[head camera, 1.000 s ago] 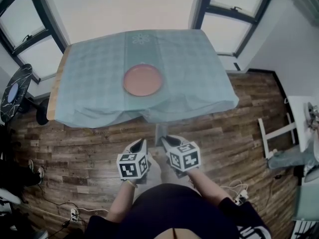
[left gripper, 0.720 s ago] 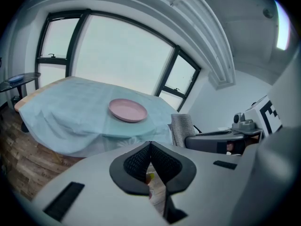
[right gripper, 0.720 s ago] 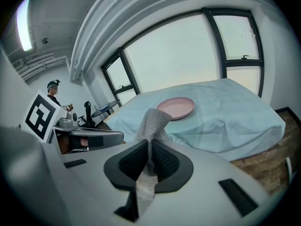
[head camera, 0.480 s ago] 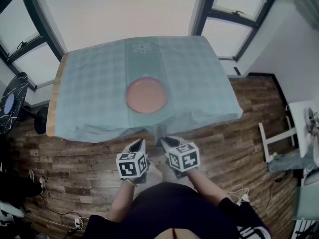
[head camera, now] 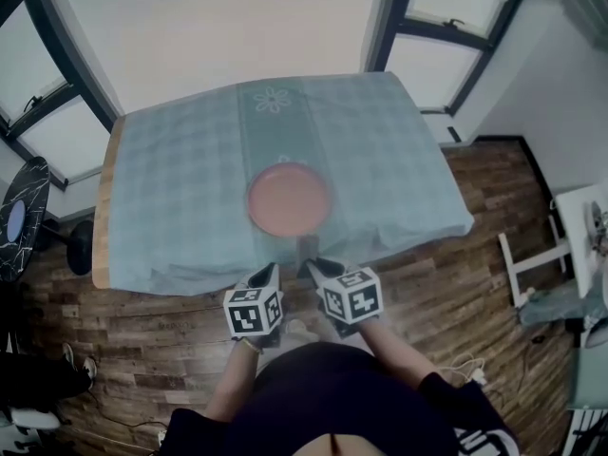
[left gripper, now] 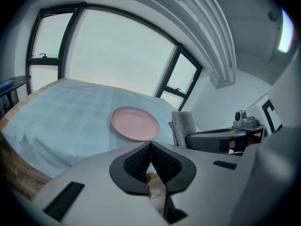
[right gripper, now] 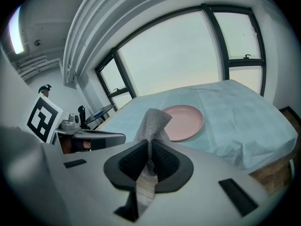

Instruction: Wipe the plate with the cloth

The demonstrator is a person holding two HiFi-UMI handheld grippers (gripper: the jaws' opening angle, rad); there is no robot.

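- Both of my tongs have come forward since a second ago: the table then lay well beyond their tips, and now the tips sit at its near edge, with the plate closer in the head view.
- Wooden floor (head camera: pixel 475 255) of dark planks runs under me and round the table.
- Tall windows (head camera: pixel 446 27) with dark frames stand at the far side.
- My table (head camera: pixel 104 217) shows a wooden edge on the left. The rest is under a pale blue-green checked tablecloth (head camera: pixel 171 198) that hangs rumpled over the near edge.
- A darker stripe runs down the middle of the tablecloth, with a flower motif (head camera: pixel 273 100) at its far end.
- The pink plate (head camera: pixel 289 199) lies flat on that stripe in the near half of the table, just beyond my tongs. Nothing touches it.
- My right gripper (head camera: pixel 316 267) is clamped on the grey cloth (right gripper: pixel 153 121), off the plate and on its near side.
- My left gripper (head camera: pixel 269 272) is just left of the right one. Its jaws are pressed together with nothing between them.
- The cloth is a waffle-weave rag. It stands up in a peak out of the right jaws and a strip of it trails down behind them, so it is held in the air and apart from the plate.
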